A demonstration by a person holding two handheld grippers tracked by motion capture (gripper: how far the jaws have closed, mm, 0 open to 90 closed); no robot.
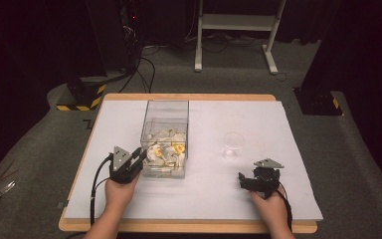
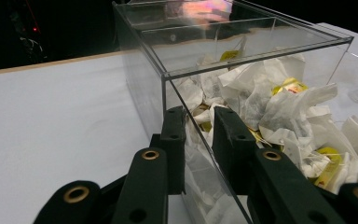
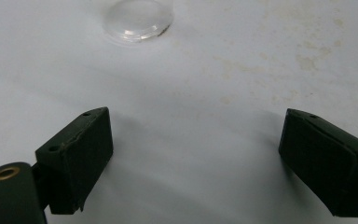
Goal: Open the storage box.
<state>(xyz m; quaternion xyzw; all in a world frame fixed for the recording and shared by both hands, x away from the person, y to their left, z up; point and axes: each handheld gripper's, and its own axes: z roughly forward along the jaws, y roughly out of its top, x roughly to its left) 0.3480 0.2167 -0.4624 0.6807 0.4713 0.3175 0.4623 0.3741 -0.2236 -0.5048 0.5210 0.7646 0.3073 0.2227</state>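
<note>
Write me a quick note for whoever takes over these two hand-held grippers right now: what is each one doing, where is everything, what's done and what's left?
Left gripper: jaws closed on the near wall of the clear box, one jaw outside, one inside.
Right gripper: open, holding nothing, low over the white table.
Tea bags: all piled inside the box.
Clear glass: stands right of the box, ahead of the right gripper.
Done: box is gripped.
Left, probably: take a tea bag out and bring it to the glass.

Black grippers (image 1: 140, 160) with brass-ringed joints, grey plates, trailing black cables.
</note>
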